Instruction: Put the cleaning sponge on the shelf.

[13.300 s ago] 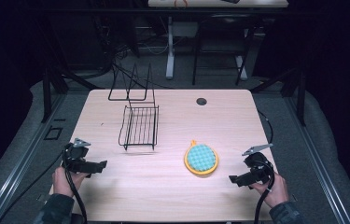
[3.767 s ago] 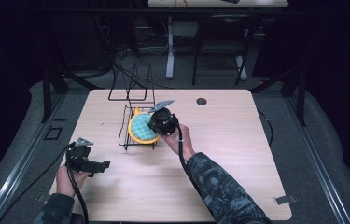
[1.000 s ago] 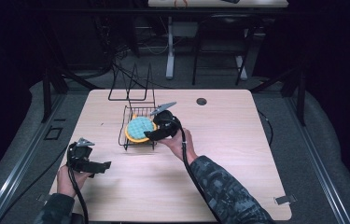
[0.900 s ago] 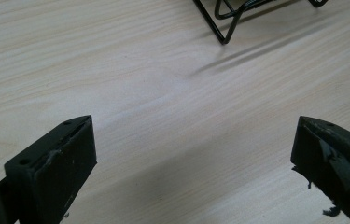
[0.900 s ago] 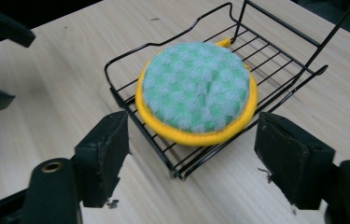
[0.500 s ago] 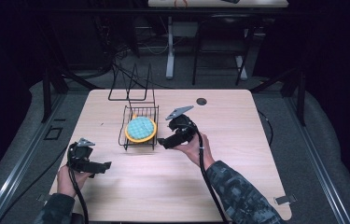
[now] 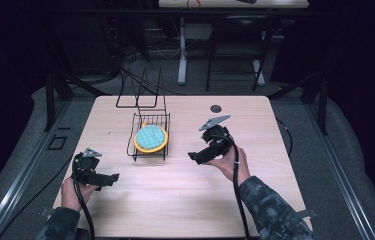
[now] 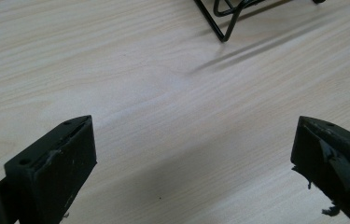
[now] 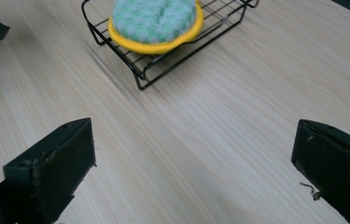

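A round pad (image 7: 150, 138) (image 9: 154, 18), green top with a yellow rim, lies in the black wire rack (image 7: 161, 119) (image 9: 130, 60) at the table's middle left. My right gripper (image 7: 195, 156) (image 9: 193, 163) hovers over the wood to the right of the rack, open, nothing between its jaws. My left gripper (image 7: 111, 176) (image 8: 193, 158) rests near the table's front left corner, open and empty, with a foot of the rack (image 8: 224, 28) ahead of it.
The rack's tall wire back (image 7: 140, 92) rises behind the pad. A small dark grommet (image 7: 216, 108) sits in the wooden table (image 7: 255, 125) at the back. Bare wood stretches across the front and right. Desk legs and cables stand beyond the far edge.
The pad went from the table's right front into the rack. My right gripper let go of it and has drawn back to the right; the left gripper has barely moved.
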`<state>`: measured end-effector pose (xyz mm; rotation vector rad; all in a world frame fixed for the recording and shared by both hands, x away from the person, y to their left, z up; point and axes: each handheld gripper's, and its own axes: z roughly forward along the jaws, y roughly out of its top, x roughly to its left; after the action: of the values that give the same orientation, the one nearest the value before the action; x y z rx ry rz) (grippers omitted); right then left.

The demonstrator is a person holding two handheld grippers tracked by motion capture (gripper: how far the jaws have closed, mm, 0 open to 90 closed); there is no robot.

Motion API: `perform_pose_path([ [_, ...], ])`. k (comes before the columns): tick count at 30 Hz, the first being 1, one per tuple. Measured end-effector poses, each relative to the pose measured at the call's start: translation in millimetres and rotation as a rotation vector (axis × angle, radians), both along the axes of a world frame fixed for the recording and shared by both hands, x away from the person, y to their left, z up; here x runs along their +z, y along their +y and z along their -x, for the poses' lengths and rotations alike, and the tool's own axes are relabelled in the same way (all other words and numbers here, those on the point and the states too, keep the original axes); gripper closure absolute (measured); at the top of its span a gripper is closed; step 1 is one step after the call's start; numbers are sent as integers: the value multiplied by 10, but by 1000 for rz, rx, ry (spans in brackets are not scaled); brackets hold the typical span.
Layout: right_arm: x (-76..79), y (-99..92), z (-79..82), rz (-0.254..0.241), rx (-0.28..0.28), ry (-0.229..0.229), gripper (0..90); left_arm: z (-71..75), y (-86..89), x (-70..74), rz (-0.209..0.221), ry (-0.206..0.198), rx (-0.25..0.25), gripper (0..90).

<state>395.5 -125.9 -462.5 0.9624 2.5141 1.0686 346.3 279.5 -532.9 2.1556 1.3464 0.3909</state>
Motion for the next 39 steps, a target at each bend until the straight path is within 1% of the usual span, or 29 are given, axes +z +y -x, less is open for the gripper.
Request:
perform_pose_path([
  [4, -9, -258, 100, 26, -29, 0, 0, 3, 1, 0, 1, -2, 3, 3],
  [6, -28, -388, 151, 19, -53, 7, 0, 1, -1, -2, 1, 0, 5, 3],
  [8, -59, -550, 208, 25, -76, 5, 0, -3, -2, -1, -3, -1, -4, 3],
  [10, -101, -707, 267, 20, -106, 21, 0, -2, -8, -2, 0, 1, -2, 3],
  [11, -139, -820, 295, 20, -125, 32, 0, -1, -9, -3, 1, 1, -1, 3],
  [13, -175, -917, 320, 24, -141, 40, 0, 0, -12, -3, 0, 0, 1, 3],
  [16, -235, -1104, 387, 38, -181, 56, 0, 0, -22, -13, -3, -4, 4, 3],
  [17, -264, -1172, 418, 40, -202, 62, 0, -1, -21, -13, -4, -2, 2, 2],
  [18, -283, -1219, 433, 44, -205, 62, 0, -1, -18, -10, -5, 3, -2, 3],
  [20, -334, -1322, 486, 51, -240, 73, 0, -2, -18, -15, -6, 2, -2, 2],
  [21, -352, -1367, 503, 59, -246, 66, 0, -4, -13, -12, -8, 4, -8, 3],
  [23, -405, -1469, 562, 54, -280, 80, 0, -3, -10, -11, -6, 3, -9, 2],
  [24, -423, -1499, 584, 54, -289, 83, 0, -2, -10, -12, -3, 4, -5, 2],
  [25, -455, -1541, 613, 51, -300, 93, 0, -2, -8, -12, -1, 4, -4, 2],
  [26, -472, -1575, 637, 59, -310, 106, 0, -2, -9, -12, -2, 4, -4, 3],
  [27, -489, -1600, 653, 52, -316, 104, 0, 0, -9, -9, -5, 2, -8, 3],
  [31, -529, -1749, 753, 55, -355, 118, 0, 10, -10, -8, -3, 0, -2, 3],
  [32, -536, -1767, 770, 46, -366, 122, 0, 10, -10, -9, -1, 3, 0, 3],
  [33, -553, -1798, 782, 53, -369, 120, 0, 8, -12, -11, -1, 3, 1, 3],
  [35, -576, -1839, 803, 74, -380, 130, 0, 6, -12, -10, -5, 3, -5, 3],
  [38, -610, -1881, 813, 83, -394, 136, 0, -4, -10, -12, -9, 6, -13, 3],
  [39, -623, -1899, 808, 87, -398, 142, 0, -5, -12, -15, -7, 7, -9, 2],
])
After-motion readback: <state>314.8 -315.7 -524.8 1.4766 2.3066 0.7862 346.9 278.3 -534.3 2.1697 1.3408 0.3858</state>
